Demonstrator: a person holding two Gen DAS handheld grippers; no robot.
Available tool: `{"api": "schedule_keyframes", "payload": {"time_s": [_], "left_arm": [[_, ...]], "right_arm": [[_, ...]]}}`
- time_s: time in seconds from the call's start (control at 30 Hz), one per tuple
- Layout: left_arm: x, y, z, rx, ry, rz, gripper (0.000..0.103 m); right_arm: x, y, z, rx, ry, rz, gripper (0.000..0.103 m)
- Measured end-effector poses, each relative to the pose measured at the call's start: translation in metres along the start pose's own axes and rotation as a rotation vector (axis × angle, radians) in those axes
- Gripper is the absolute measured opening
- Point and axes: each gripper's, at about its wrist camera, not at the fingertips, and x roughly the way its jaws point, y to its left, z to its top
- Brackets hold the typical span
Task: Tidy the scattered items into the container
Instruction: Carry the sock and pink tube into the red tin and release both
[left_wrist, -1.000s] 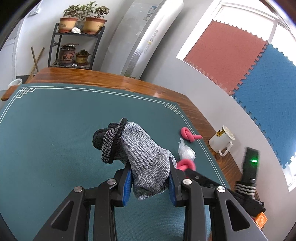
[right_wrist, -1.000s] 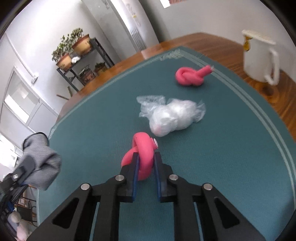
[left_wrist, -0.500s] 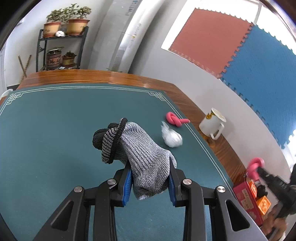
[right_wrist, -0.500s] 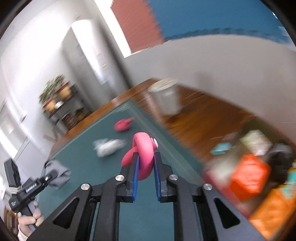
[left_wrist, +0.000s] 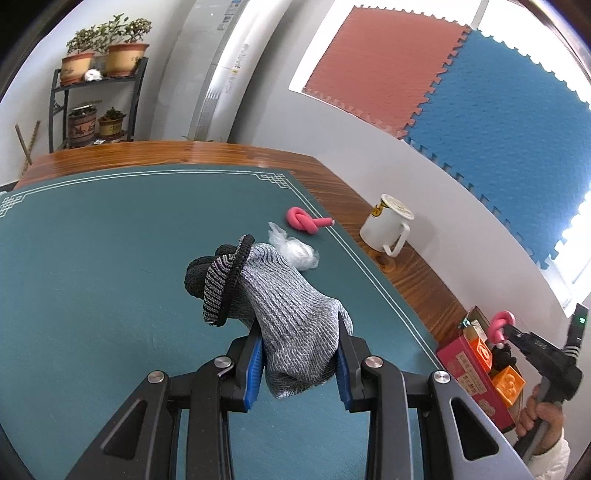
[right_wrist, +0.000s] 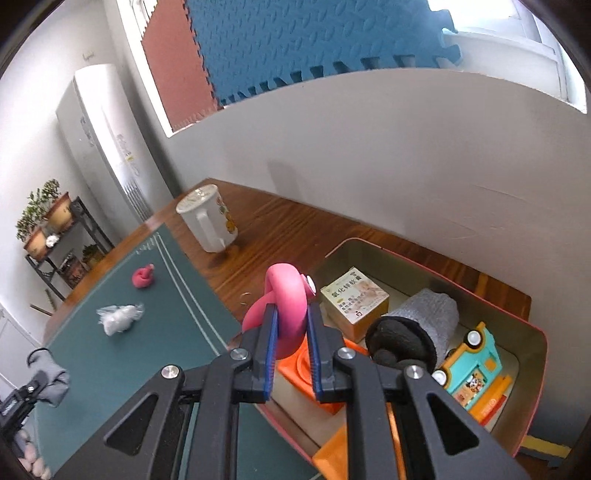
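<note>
Right wrist view: right gripper (right_wrist: 291, 332) clamping knotted pink foam tube (right_wrist: 286, 308) above red-rimmed metal box (right_wrist: 532, 354); left gripper (left_wrist: 300, 363) gripping grey knitted glove (left_wrist: 288, 317), well apart from box.

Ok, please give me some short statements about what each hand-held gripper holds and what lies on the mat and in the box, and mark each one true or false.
1. The left hand-held gripper is shut on a grey knit glove. True.
2. The right hand-held gripper is open and holds nothing. False: it is shut on a pink knotted foam tube.
3. A second pink knotted tube lies on the green mat. True.
4. The white mug stands inside the red-rimmed box. False: it stands on the bare wooden table, apart from the box.
5. The box already holds a toy bus. True.
</note>
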Motion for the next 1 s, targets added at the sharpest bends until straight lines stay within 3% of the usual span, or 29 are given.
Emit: {"api": "schedule_keyframes", "payload": {"time_s": [0.27, 0.67, 1.0], "left_arm": [[0.002, -0.001, -0.004, -0.008, 0.017, -0.006, 0.034], [0.004, -0.016, -0.010, 0.015, 0.031, -0.028, 0.034], [0.020, -0.097, -0.021, 0.124, 0.077, -0.123, 0.034]], "right_arm": [[0.020, -0.019, 0.003, 0.088, 0.058, 0.036, 0.019], [-0.014, -0.056, -0.012, 0.165, 0.003, 0.044, 0.019], [-0.043, -0.094, -0.033, 0.171, -0.023, 0.070, 0.019]]}}
